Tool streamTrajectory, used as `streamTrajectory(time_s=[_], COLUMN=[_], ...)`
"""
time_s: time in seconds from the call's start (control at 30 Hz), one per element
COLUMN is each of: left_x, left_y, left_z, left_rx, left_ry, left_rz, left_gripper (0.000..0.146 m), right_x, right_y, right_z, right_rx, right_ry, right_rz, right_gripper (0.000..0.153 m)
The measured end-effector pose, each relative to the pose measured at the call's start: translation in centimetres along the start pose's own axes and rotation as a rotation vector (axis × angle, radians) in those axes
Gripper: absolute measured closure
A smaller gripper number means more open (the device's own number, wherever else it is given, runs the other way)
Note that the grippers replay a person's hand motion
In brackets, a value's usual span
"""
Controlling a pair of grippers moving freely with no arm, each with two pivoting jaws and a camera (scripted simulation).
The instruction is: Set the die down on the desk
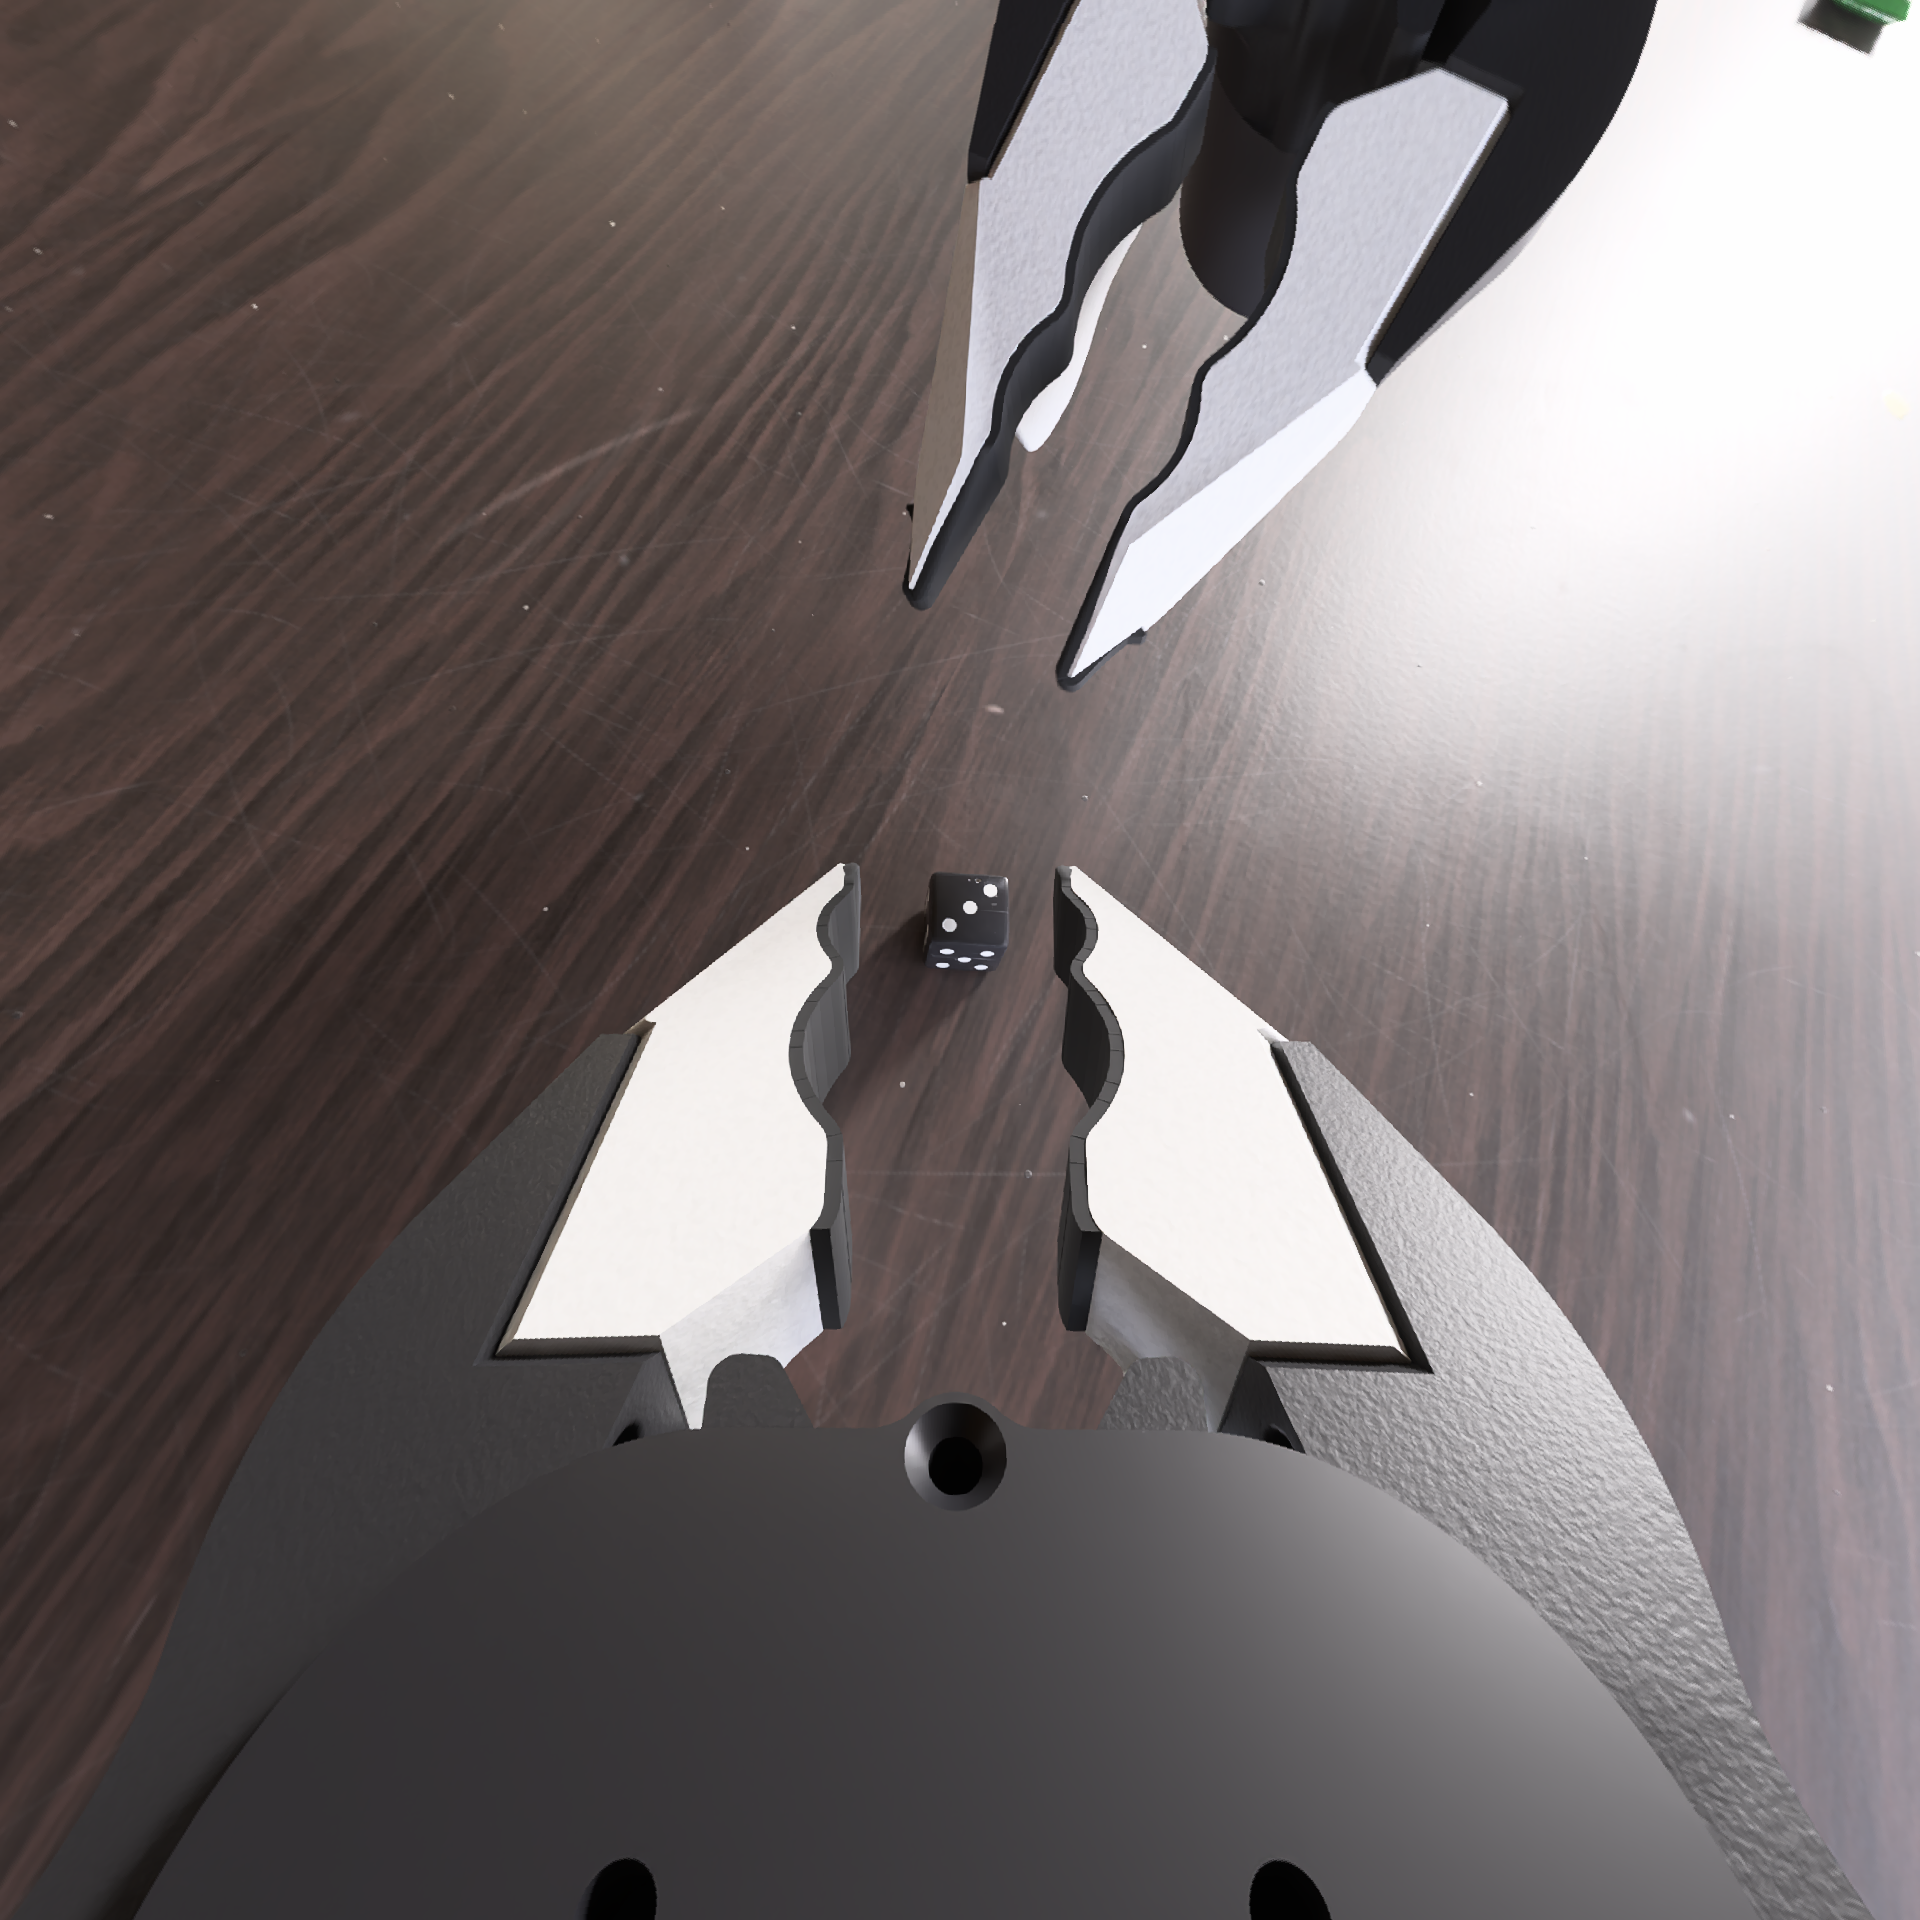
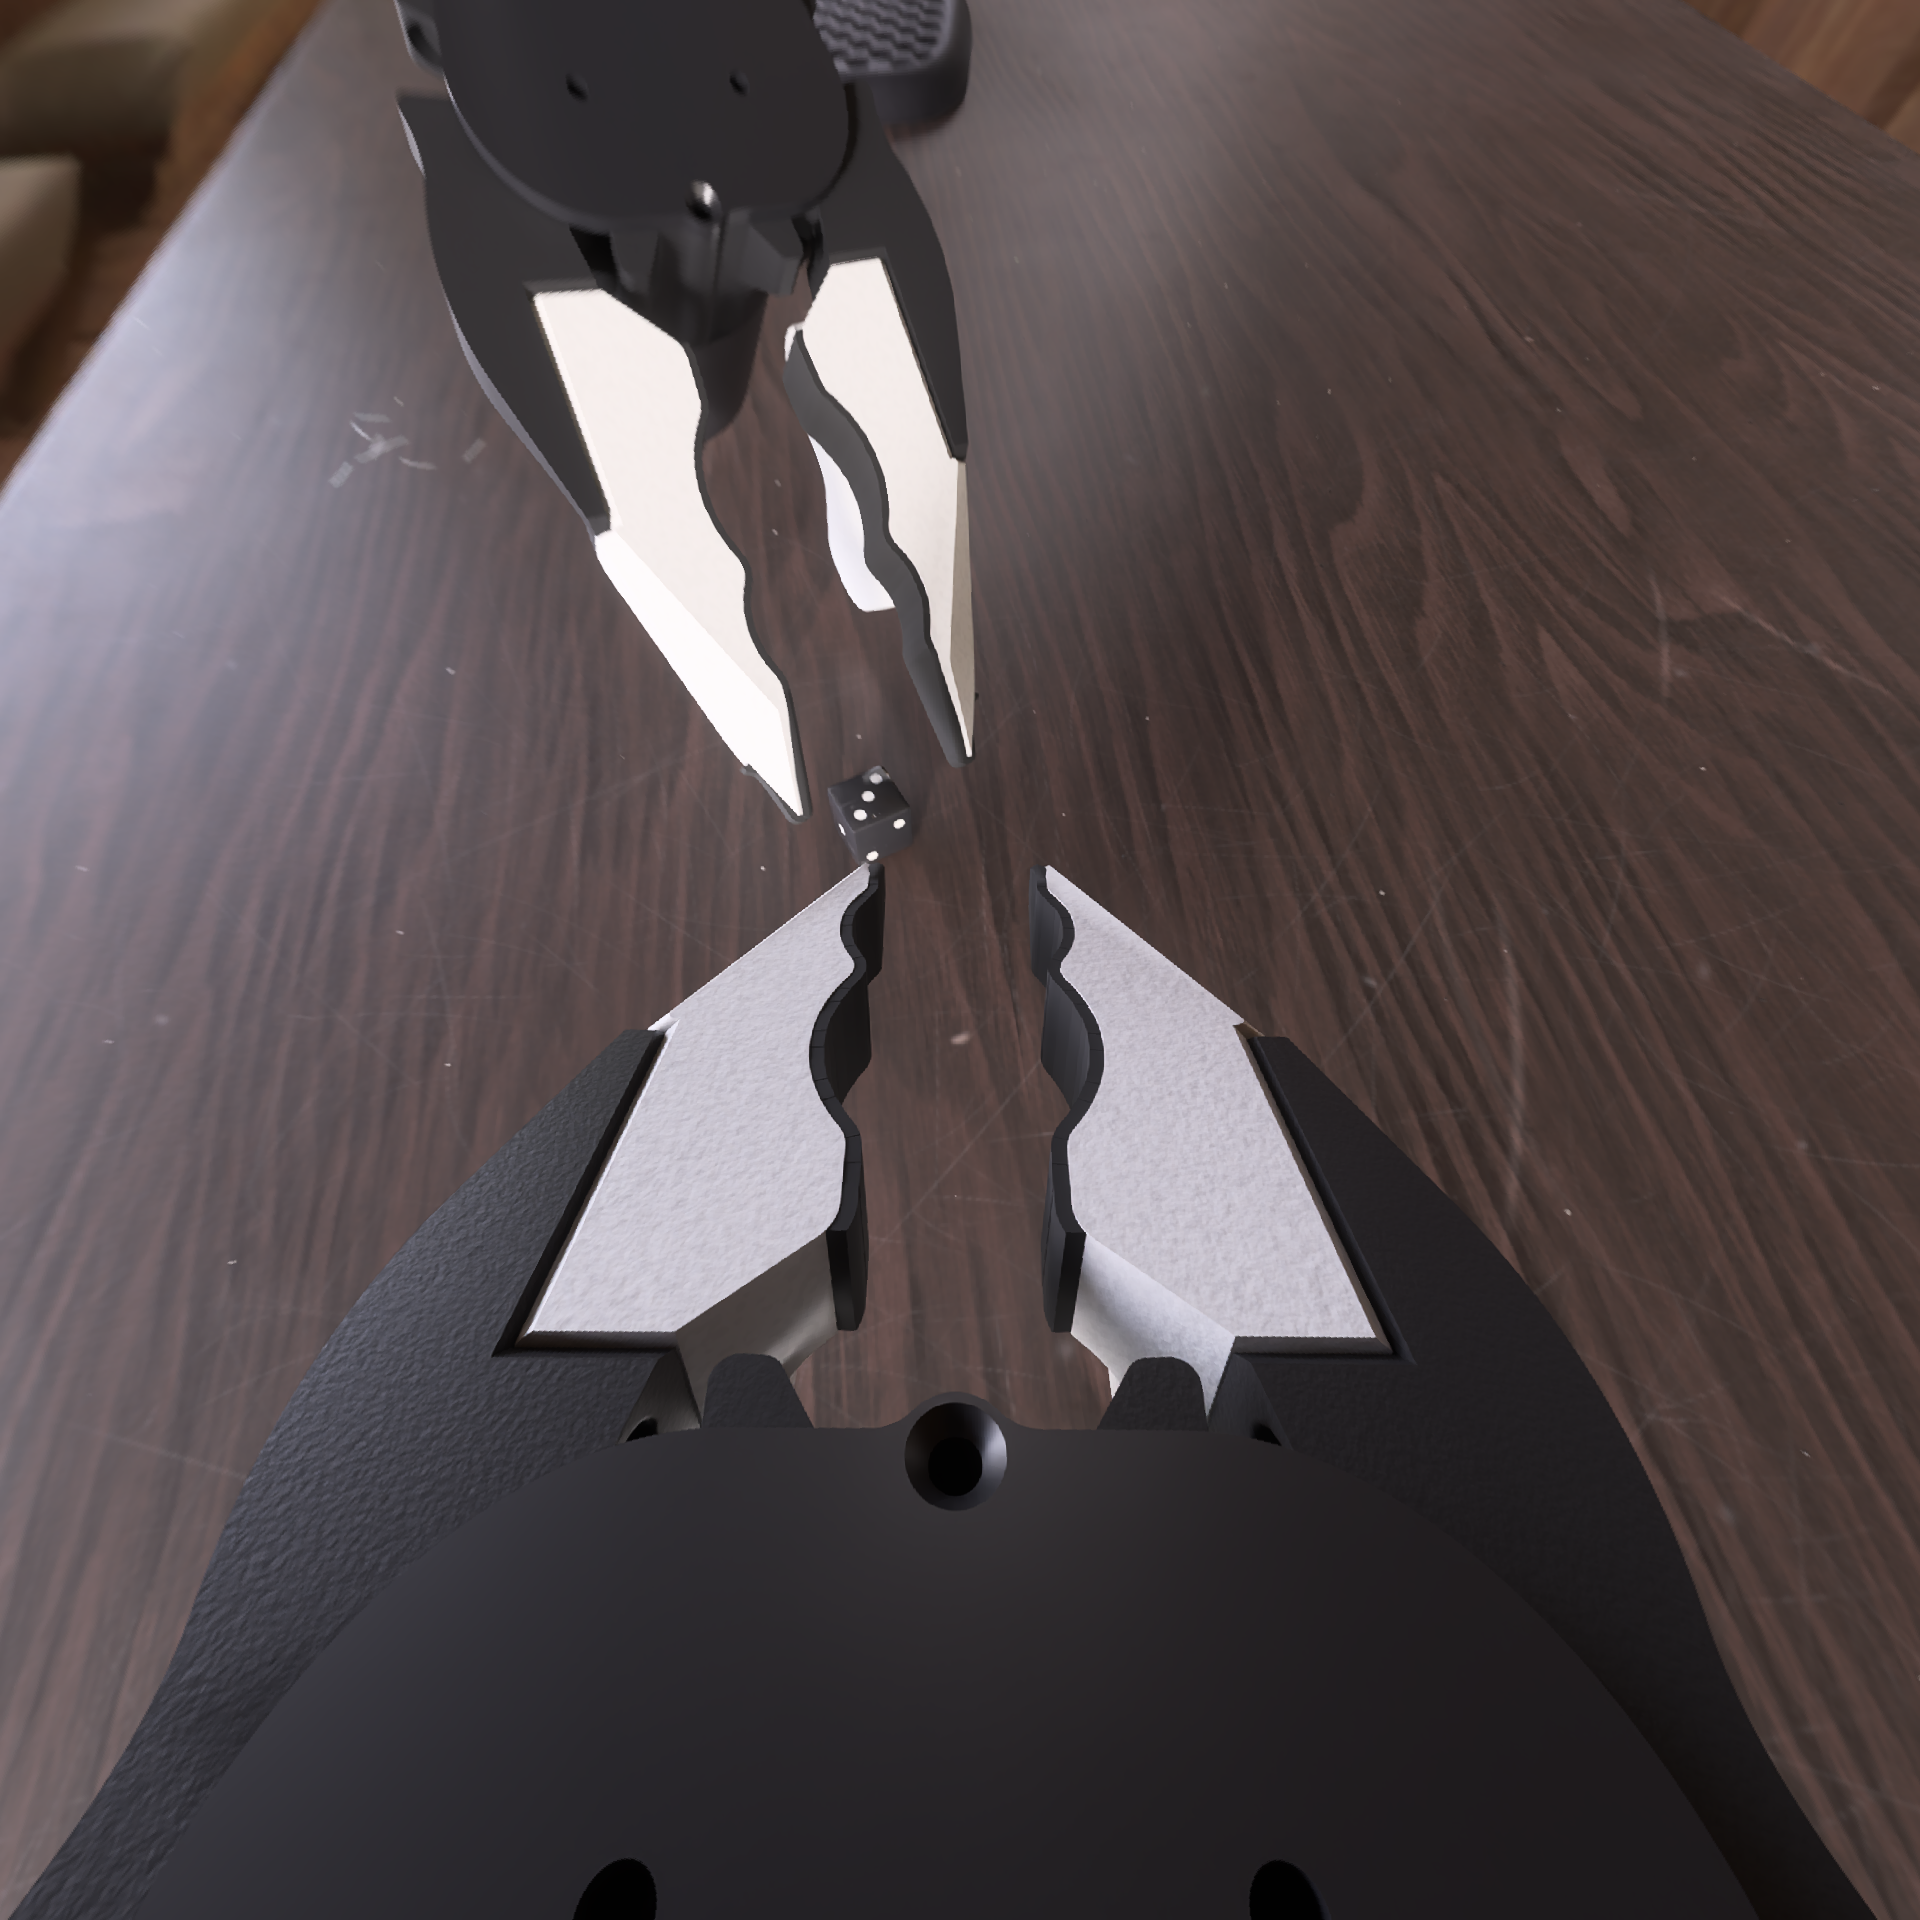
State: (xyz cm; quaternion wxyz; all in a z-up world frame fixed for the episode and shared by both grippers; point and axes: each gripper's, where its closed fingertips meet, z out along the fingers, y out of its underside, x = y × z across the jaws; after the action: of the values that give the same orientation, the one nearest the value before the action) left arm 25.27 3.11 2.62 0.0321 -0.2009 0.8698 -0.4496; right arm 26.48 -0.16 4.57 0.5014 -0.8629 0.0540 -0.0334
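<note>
A small black die with white pips rests on the dark wood desk. My left gripper is open, its fingertips on either side of the die with gaps on both sides, not touching it. My right gripper is open and empty. The die lies just beyond its left fingertip. The right gripper also shows in the left wrist view, farther off, facing the left one. The left gripper shows in the right wrist view above the die.
A black ridged object sits at the desk's far end in the right wrist view. A green object shows at the top right corner of the left wrist view. The desk's left edge runs along the left side.
</note>
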Motion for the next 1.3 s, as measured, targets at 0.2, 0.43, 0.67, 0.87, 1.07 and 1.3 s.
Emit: streamTrajectory(time_s=[0.2,0.43,0.67,0.87,1.07,1.3], left_x=[-0.1,-0.2,-0.4,-0.4,-0.4,-0.4], left_y=[0.2,0.5,0.7,0.5,0.6,0.6], left_z=[0.2,0.5,0.6,0.5,0.6,0.5], left_rx=[-0.015,-0.045,-0.061,-0.048,-0.052,-0.049], left_ry=[-0.050,-0.084,-0.088,-0.085,-0.082,-0.078], left_rz=[0.042,0.069,0.060,0.056,0.050,0.045], left_gripper=[0.107,0.103,0.098,0.099,0.099,0.100], right_x=[0.2,-0.2,0.0,0.0,0.2,0.0], right_y=[-0.1,-0.6,0.2,0.1,0.0,0.1], right_z=[0.0,-0.1,0.7,0.9,0.8,0.9], right_rx=[0.006,0.039,-0.035,-0.033,-0.021,-0.028], right_ry=[-0.094,-0.138,-0.105,-0.084,-0.101,-0.109], right_rz=[0.119,0.078,0.055,0.019,0.053,0.048], right_gripper=[0.114,0.110,0.107,0.108,0.108,0.108])
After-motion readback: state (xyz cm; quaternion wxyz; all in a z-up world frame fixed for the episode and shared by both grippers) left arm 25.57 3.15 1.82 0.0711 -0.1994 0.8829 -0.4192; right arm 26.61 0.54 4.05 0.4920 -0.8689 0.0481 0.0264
